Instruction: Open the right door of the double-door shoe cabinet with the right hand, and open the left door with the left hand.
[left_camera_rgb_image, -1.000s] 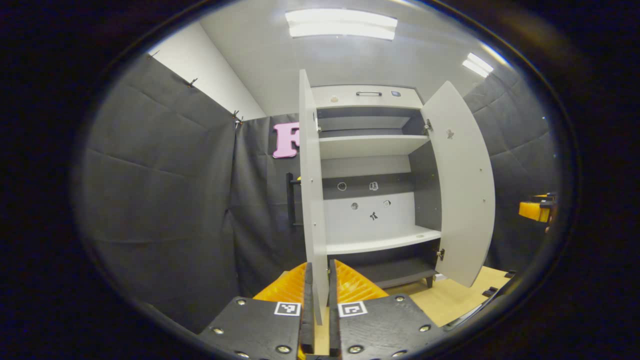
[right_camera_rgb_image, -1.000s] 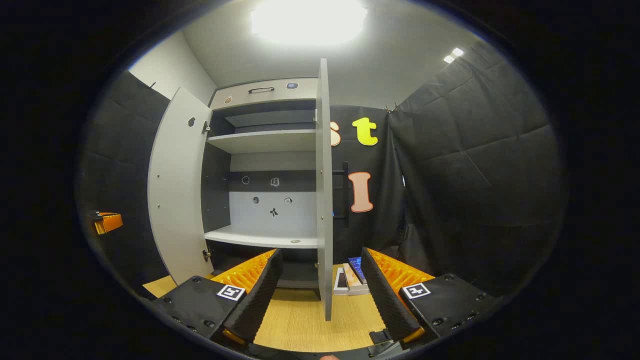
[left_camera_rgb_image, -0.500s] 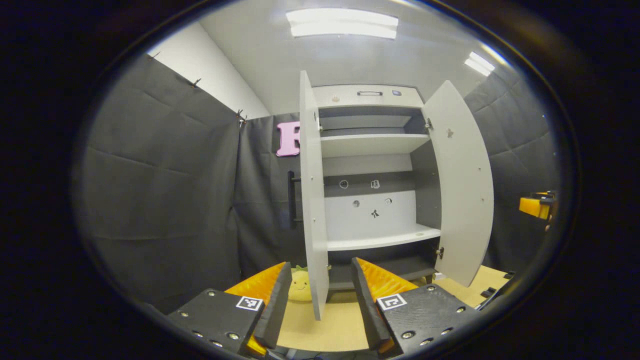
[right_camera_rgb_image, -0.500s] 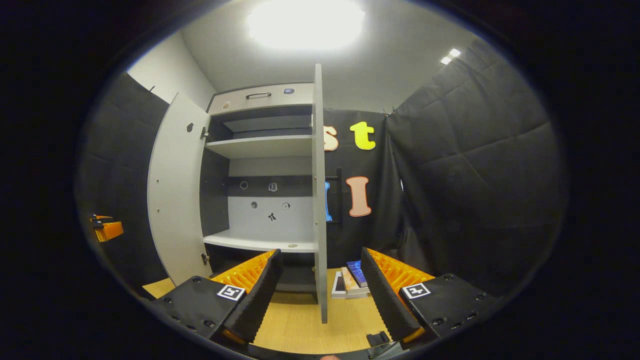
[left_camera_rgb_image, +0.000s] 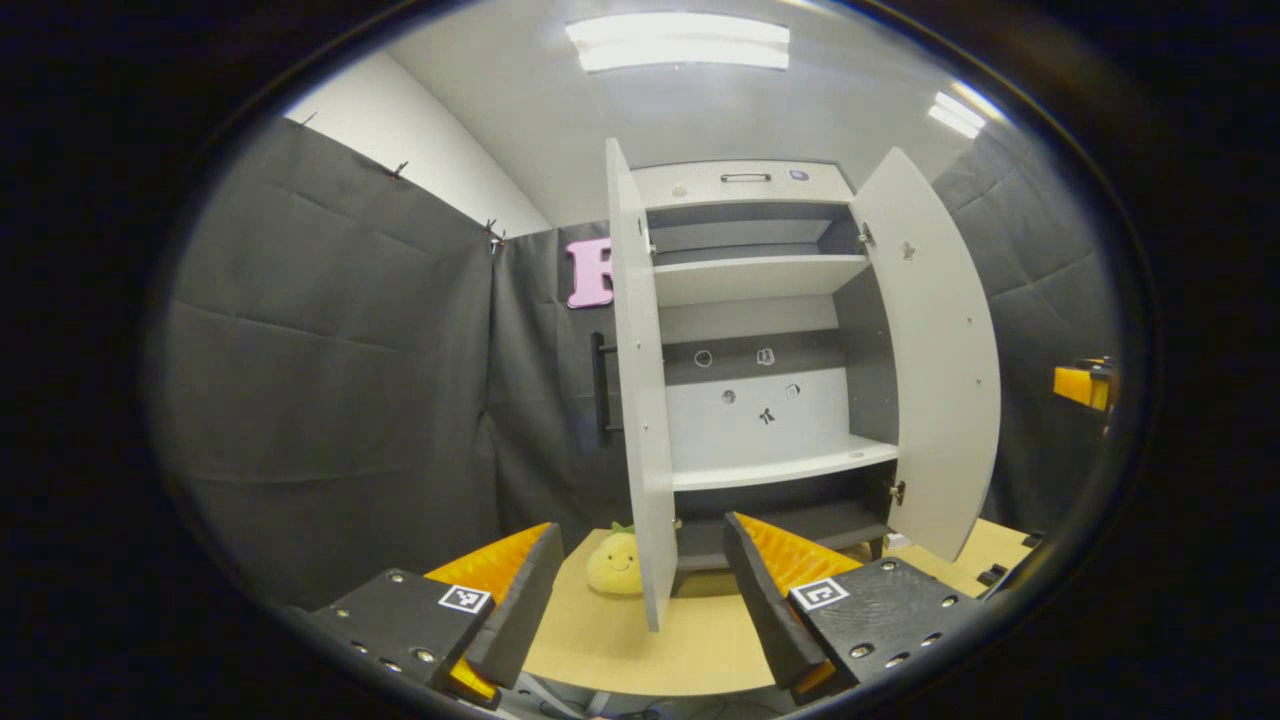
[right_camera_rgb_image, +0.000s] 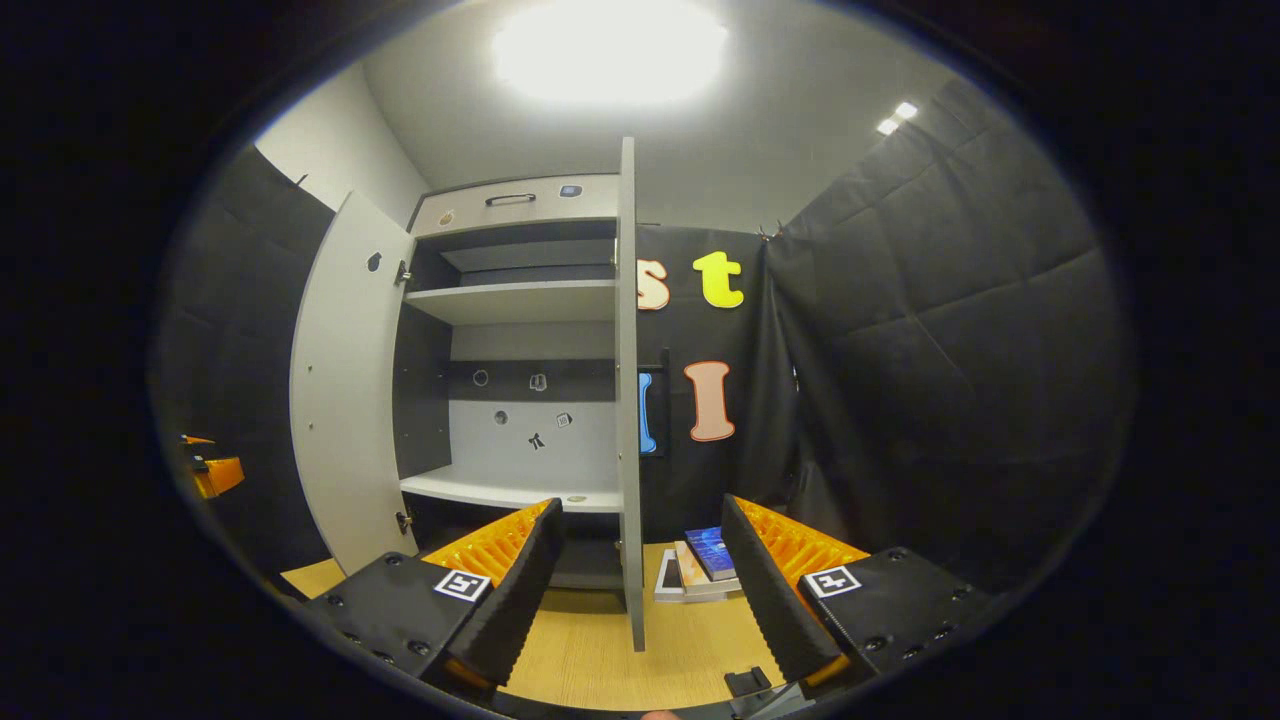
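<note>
The grey shoe cabinet (left_camera_rgb_image: 760, 300) stands with both doors swung wide. In the left gripper view its left door (left_camera_rgb_image: 640, 400) faces me edge-on, and my left gripper (left_camera_rgb_image: 642, 527) is open, its fingers on either side of the door's lower edge without touching it. The right door (left_camera_rgb_image: 930, 350) hangs open at the right. In the right gripper view that right door (right_camera_rgb_image: 628, 400) is edge-on between the spread fingers of my open right gripper (right_camera_rgb_image: 640, 503), apart from both. The left door (right_camera_rgb_image: 345, 380) stands open at the left.
A yellow plush toy (left_camera_rgb_image: 615, 565) sits on the wooden surface (left_camera_rgb_image: 600, 640) left of the cabinet. A small stack of books (right_camera_rgb_image: 700, 565) lies to its right. Black cloth walls close in on both sides. The cabinet's shelves (left_camera_rgb_image: 780, 465) are bare.
My left gripper was shut on the left door's lower edge; it has let go, opened and drawn back a little. The right gripper stays open and has shifted slightly.
</note>
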